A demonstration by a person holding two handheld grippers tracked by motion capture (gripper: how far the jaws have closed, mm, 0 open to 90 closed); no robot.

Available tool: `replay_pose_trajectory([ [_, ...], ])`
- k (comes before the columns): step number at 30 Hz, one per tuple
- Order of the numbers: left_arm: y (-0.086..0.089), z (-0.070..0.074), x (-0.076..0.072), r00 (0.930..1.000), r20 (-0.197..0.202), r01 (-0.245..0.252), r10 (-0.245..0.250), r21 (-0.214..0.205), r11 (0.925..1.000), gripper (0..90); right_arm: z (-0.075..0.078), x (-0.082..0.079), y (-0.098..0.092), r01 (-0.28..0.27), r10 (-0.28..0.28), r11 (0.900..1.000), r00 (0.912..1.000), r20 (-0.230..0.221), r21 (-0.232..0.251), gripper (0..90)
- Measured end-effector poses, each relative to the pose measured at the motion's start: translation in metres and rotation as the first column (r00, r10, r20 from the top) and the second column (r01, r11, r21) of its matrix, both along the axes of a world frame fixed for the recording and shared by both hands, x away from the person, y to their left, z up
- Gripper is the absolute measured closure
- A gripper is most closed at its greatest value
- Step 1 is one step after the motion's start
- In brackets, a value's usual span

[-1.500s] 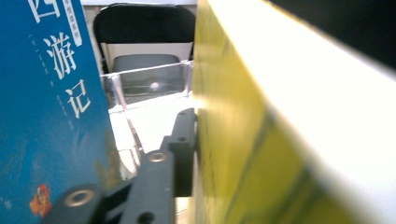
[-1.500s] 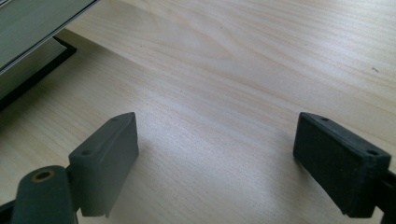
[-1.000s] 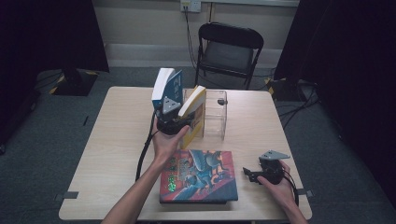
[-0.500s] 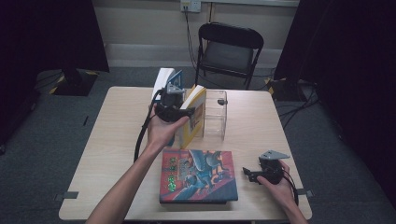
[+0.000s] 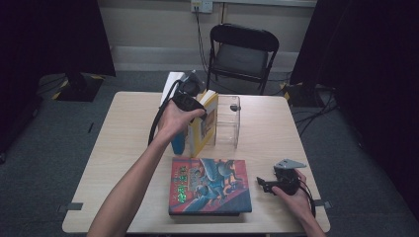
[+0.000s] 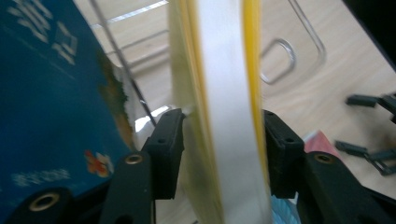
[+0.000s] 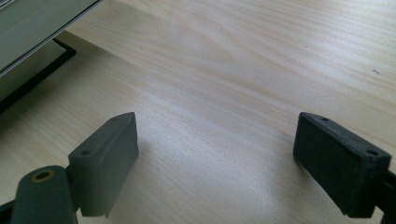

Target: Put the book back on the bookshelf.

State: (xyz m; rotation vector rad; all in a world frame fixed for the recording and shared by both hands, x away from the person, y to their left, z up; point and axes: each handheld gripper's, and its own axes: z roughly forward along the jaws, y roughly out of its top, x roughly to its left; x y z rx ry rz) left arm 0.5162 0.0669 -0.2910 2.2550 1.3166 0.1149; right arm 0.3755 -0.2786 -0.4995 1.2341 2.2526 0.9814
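Tabletop: left gripper clamping yellow book.

Dim, soft overhead light; close-up blur

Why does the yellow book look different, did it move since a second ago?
Yes. The yellow book, clamped in the left claw, has tipped upright and slid toward the clear stand, away from the table's near edge.

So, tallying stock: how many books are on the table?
3: blue book and yellow book upright mid-table, the yellow in the left gripper; big illustrated book flat in front.
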Motion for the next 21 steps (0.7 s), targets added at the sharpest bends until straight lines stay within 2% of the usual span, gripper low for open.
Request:
replay_pose_trajectory([
  [1, -0.002, 0.0, 0.003, 0.9995, -0.031, -0.01, 0.01, 0.005, 0.9999, 55.8, 0.0, 0.0, 0.0, 0.0, 0.0, 1.0, 1.0, 0.0, 0.0, 13.7],
  [2, -0.004, 0.001, 0.006, 0.9985, -0.054, -0.004, 0.006, 0.034, 0.9994, 56.3, 0.0, 0.0, 0.0, 0.001, -0.001, 1.0, 1.0, 0.0, 0.0, 13.7],
  [6, -0.01, 0.002, 0.017, 0.996, -0.077, -0.04, 0.045, 0.066, 0.997, 63.8, 0.0, 0.0, 0.0, 0.0, 0.0, 1.0, 1.0, 0.0, 0.0, 13.7],
  [7, -0.011, 0.001, 0.019, 0.9944, -0.093, -0.042, 0.05, 0.083, 0.9956, 64.7, 0.0, 0.0, 0.0, 0.0, 0.0, 1.0, 1.0, 0.0, 0.0, 13.7],
  [9, -0.013, -0.001, 0.023, 0.9915, -0.114, -0.054, 0.064, 0.089, 0.9946, 64.8, 0.0, 0.0, 0.0, -0.001, 0.001, 1.0, 1.0, 0.0, 0.0, 13.7],
  [11, -0.016, -0.003, 0.025, 0.9922, -0.11, -0.046, 0.059, 0.121, 0.9916, 66.7, 0.0, 0.0, 0.0, -0.001, 0.001, 1.0, 1.0, 0.0, 0.0, 13.7],
  [13, -0.02, -0.005, 0.023, 0.9945, -0.079, -0.057, 0.069, 0.149, 0.9872, 69.2, 0.0, 0.0, 0.0, -0.001, 0.001, 1.0, 1.0, 0.0, 0.0, 13.7],
  [14, -0.021, -0.006, 0.022, 0.9964, -0.05, -0.06, 0.069, 0.153, 0.9864, 70.9, 0.0, 0.0, 0.0, -0.001, 0.001, 1.0, 1.0, 0.0, 0.0, 13.7],
  [15, -0.02, -0.008, 0.022, 0.997, -0.04, -0.059, 0.066, 0.153, 0.9865, 72.4, 0.0, 0.0, 0.0, -0.001, 0.001, 1.0, 1.0, 0.0, 0.0, 13.7],
  [18, -0.019, -0.008, 0.021, 0.9969, -0.052, -0.049, 0.058, 0.159, 0.9861, 74.3, 0.0, 0.0, 0.0, -0.001, 0.001, 1.0, 1.0, 0.0, 0.0, 13.7],
  [21, -0.02, -0.008, 0.021, 0.9948, -0.048, -0.082, 0.09, 0.145, 0.986, 75.4, 0.0, 0.0, 0.0, -0.001, 0.001, 1.0, 1.0, 0.0, -0.001, 13.7],
])
